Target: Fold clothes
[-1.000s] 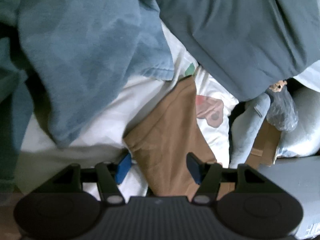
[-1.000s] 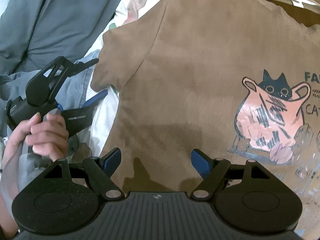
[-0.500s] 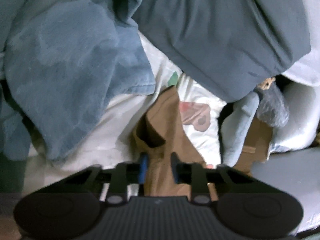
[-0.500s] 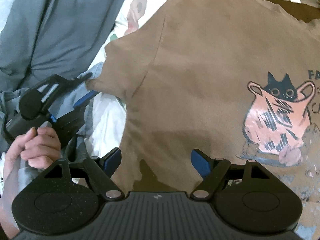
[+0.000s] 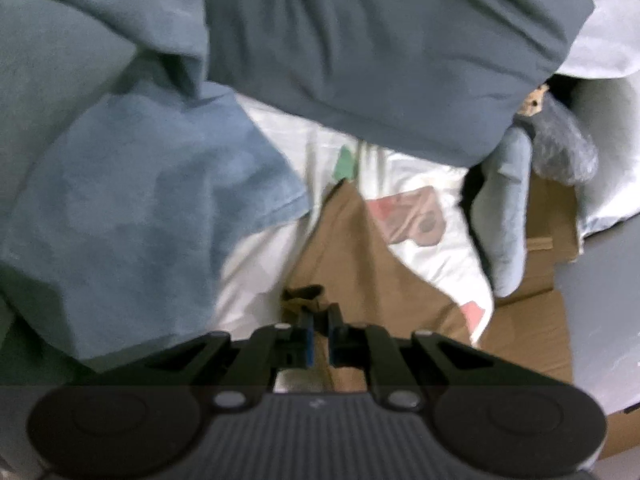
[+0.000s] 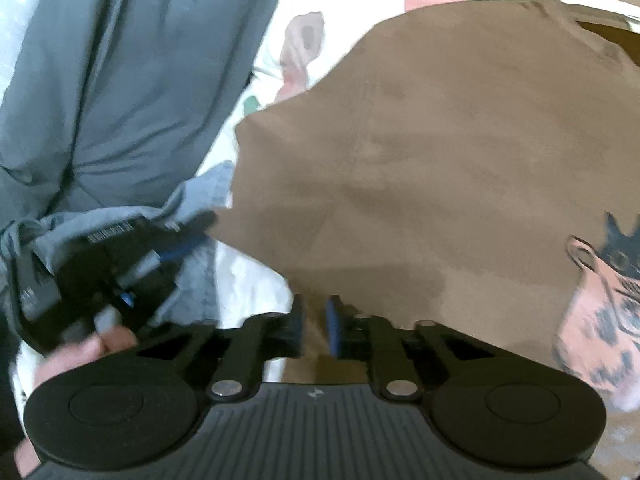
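Two grippers pinch one brown cat-print T-shirt point(image 6: 440, 160) spread on the white patterned bedsheet point(image 5: 432, 216). The right gripper point(image 6: 315, 326), jaws closing, bites its hem at six o'clock; the left gripper point(image 5: 318, 334) clamps the bunched sleeve narrowly, at eight o'clock in the right view.

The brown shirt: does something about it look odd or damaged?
No damage shows. A darker patch marks the brown shirt just ahead of the right tongs; stain, damp or shadow, I cannot tell.
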`<action>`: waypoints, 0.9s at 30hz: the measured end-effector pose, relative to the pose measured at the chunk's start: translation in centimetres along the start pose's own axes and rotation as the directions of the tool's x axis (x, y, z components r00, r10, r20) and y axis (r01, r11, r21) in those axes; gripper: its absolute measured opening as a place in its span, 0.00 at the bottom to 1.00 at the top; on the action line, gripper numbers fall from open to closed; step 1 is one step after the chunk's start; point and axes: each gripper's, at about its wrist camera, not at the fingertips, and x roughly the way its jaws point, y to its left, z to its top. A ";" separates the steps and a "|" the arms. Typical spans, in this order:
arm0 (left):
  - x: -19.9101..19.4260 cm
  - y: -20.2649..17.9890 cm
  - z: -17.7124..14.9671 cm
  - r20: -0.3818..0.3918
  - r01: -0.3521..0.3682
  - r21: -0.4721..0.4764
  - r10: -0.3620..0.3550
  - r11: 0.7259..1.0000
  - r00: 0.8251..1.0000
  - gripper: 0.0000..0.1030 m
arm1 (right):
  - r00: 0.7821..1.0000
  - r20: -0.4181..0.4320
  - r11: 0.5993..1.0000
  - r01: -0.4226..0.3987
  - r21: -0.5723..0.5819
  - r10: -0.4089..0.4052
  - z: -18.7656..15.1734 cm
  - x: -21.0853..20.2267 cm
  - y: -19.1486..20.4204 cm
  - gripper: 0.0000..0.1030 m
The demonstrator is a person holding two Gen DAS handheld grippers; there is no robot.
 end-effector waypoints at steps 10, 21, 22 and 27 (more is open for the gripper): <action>-0.1 0.6 0.0 0.035 -0.039 0.043 0.037 0.998 0.999 0.05 | 0.999 -0.038 0.995 0.001 -0.103 -0.004 1.7 4.3 1.6 0.07; 1.0 0.1 0.5 -0.042 -0.132 0.088 0.136 0.987 0.990 0.11 | 0.999 -0.042 0.989 0.015 -0.149 -0.022 1.1 6.6 0.3 0.10; 0.7 -0.4 0.7 -0.051 -0.147 0.108 0.153 0.983 0.987 0.14 | 0.999 -0.040 0.990 0.012 -0.141 -0.017 1.1 6.6 0.1 0.10; -1.0 -3.3 2.1 -0.040 -0.201 0.242 0.217 0.949 0.975 0.20 | 1.000 -0.031 0.992 -0.001 -0.125 -0.003 1.1 6.8 -0.2 0.10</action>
